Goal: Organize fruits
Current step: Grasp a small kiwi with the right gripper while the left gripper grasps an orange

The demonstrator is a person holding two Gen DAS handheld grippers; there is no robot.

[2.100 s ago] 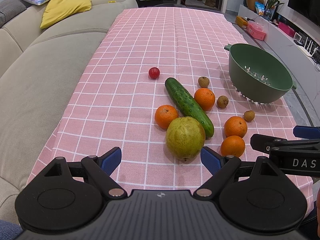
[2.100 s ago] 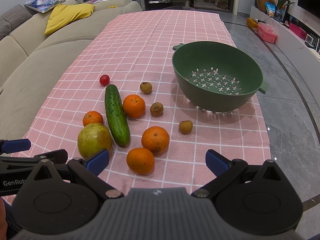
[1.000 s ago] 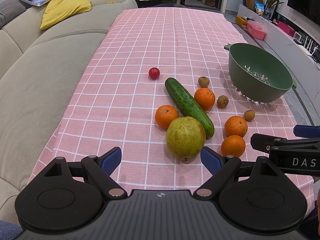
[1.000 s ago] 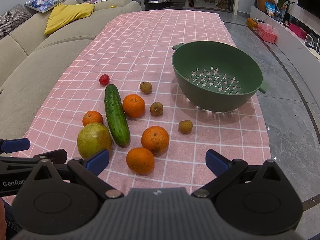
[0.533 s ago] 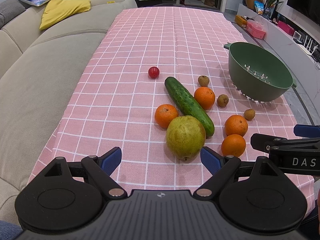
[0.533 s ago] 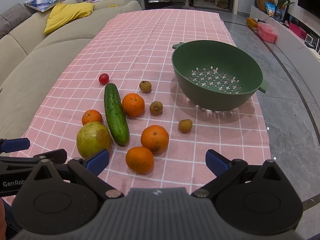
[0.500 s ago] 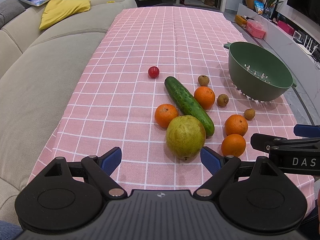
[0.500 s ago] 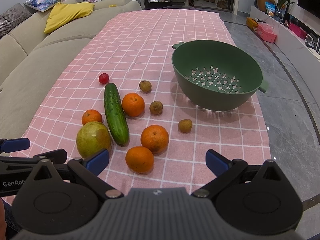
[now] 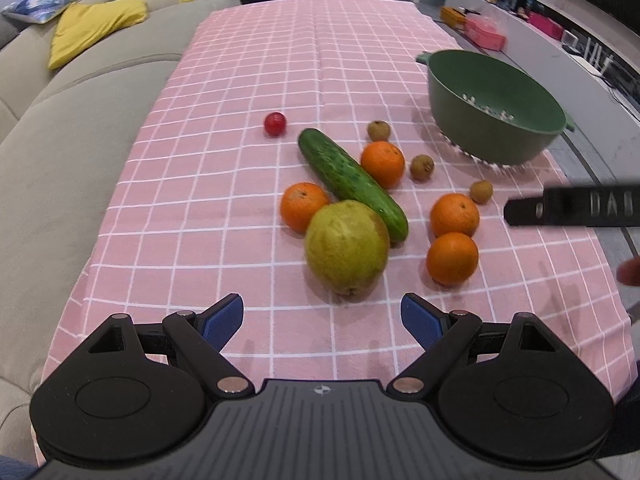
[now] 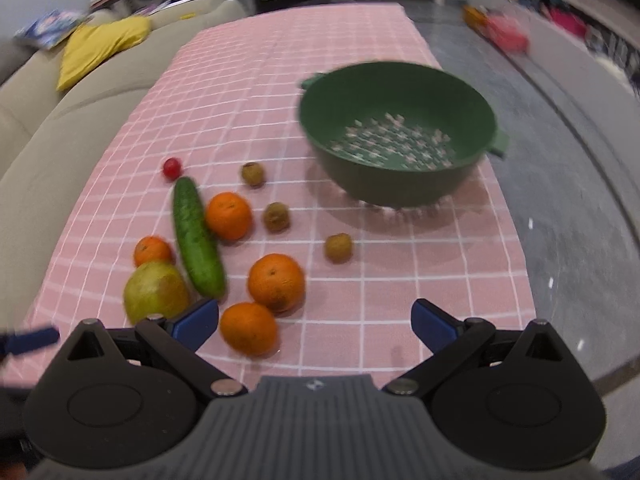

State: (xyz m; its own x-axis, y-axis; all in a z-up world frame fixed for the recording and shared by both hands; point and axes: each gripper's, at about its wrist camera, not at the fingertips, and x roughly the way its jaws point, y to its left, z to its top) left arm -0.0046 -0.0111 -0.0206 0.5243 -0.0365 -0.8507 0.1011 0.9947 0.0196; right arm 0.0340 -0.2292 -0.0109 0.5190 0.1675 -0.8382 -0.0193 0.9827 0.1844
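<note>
Left gripper (image 9: 322,317) level above the tablecloth (image 9: 224,168), fingers spread, empty; pear (image 9: 346,249) just ahead. Right gripper (image 10: 315,320) also gaping, empty, an orange (image 10: 248,328) just inside its left finger; green colander (image 10: 400,132) ahead-right, view blurred.

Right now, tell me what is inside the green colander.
The green colander holds no fruit: the right wrist view shows only its bare perforated bottom. The near inner wall is hidden behind its own rim. All the fruit, such as the pear, lies outside on the tablecloth.
</note>
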